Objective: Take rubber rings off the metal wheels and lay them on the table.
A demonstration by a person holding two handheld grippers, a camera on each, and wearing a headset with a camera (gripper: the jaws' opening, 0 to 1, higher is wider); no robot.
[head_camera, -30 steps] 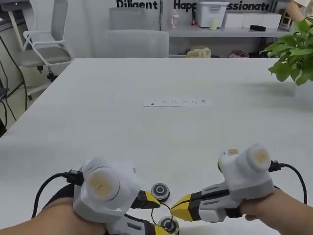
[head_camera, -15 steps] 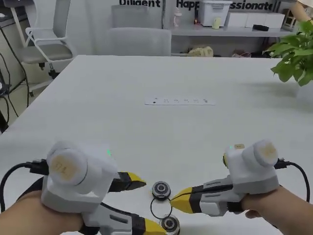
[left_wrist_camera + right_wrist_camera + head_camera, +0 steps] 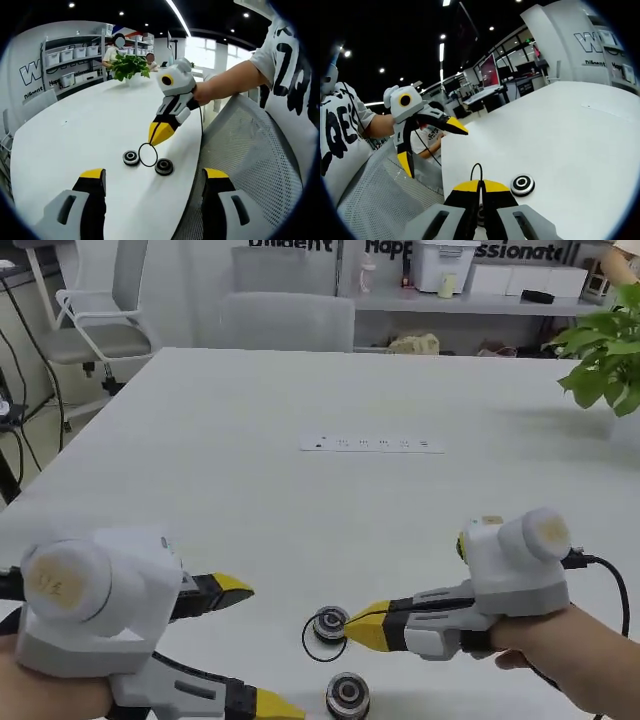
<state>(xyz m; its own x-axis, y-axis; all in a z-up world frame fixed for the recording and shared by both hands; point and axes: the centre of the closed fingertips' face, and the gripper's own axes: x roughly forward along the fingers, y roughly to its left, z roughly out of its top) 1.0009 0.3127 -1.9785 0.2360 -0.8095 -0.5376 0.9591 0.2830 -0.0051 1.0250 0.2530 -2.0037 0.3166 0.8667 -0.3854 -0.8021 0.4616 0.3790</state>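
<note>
White bench (image 3: 350, 500), two metal wheels (image 3: 347, 692).
Right gripper (image 3: 352, 631) level, jaws pinching a rubber ring (image 3: 139, 155) dangling below; left gripper (image 3: 270, 648) gapes wide.

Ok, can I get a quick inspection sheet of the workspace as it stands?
Surface: white table, no spills seen.
Job's things: far wheel and near wheel lie flat; rubber ring hangs from the right claw beside the far wheel, contact unclear.
Clutter: nothing seen; a socket strip sits mid-table.
Grippers: left claw open, holding nothing; right claw shut on the rubber ring.
Cables: black cable trails from the right gripper's rear.
Surroundings: plant, chair, shelf with boxes.
</note>
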